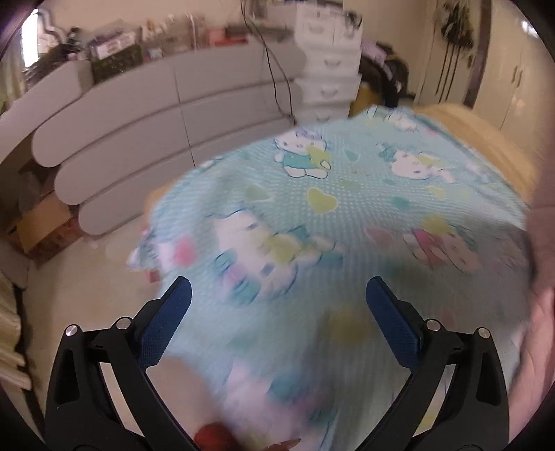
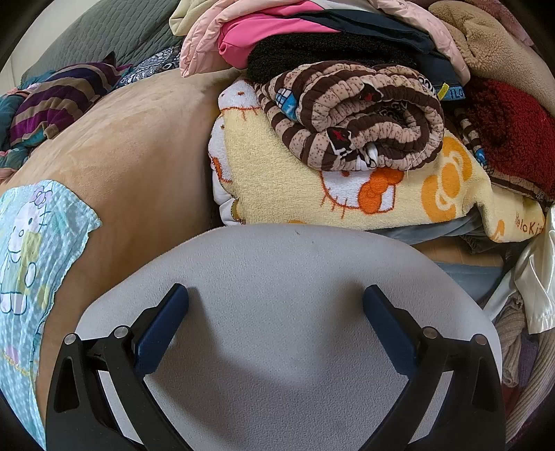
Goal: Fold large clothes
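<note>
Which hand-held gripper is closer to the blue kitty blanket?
Left. The left hand-held gripper is open right above the blue kitty blanket. The right hand-held gripper is open over a grey panel, with the blanket off to its left.

Left wrist view, blurry: grey headboard (image 1: 138, 114) in stacked curved panels at back left, cluttered ledge (image 1: 114, 45) on top of it. White drawer tower (image 1: 329, 62) just right of it, black cable (image 1: 277, 79) hanging down in front. Cardboard box (image 1: 38, 225) on the floor (image 1: 90, 270), far left. Pale wardrobe doors (image 1: 513, 69) back right. Right wrist view: grey rounded panel (image 2: 277, 312) up close, tan bed cover (image 2: 138, 156) beyond it, grey quilted pad (image 2: 114, 31) at top left.
</note>
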The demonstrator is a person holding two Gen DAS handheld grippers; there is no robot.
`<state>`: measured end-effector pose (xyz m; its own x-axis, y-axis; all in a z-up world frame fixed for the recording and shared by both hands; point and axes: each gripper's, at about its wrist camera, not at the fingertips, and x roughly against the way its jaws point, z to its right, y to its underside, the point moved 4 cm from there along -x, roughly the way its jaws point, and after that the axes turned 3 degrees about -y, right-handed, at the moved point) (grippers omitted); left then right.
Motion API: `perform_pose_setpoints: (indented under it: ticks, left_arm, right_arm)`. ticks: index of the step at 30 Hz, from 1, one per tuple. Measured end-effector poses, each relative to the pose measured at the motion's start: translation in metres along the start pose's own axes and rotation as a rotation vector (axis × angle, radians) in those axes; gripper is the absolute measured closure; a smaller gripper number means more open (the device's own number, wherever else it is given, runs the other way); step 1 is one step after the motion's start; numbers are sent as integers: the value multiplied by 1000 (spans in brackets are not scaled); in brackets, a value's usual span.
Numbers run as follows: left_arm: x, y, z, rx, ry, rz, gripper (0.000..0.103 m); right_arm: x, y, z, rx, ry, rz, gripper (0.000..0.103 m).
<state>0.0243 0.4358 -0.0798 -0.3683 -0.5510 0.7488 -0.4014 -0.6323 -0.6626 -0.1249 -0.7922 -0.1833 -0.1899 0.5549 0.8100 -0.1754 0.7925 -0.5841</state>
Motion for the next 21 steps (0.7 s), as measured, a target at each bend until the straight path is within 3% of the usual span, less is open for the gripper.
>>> perform_pose_setpoints:
  ticks: [3, 6, 13, 16, 21]
  left_arm:
    - [27, 17, 7, -41, 67, 0, 8]
    - [54, 27, 40, -137, 152, 16, 8]
    - [125, 50, 123, -245, 385, 82, 8]
    - [161, 73, 167, -304, 510, 89, 8]
    - [214, 126, 211, -408, 645, 52, 8]
  right_arm:
    - [0, 0, 0, 0, 0, 0, 4]
    - [0, 0, 0, 0, 0, 0, 4]
    - [0, 0, 0, 0, 0, 0, 4]
    - [0, 0, 0, 0, 0, 0, 4]
    - [0, 0, 0, 0, 0, 0, 4]
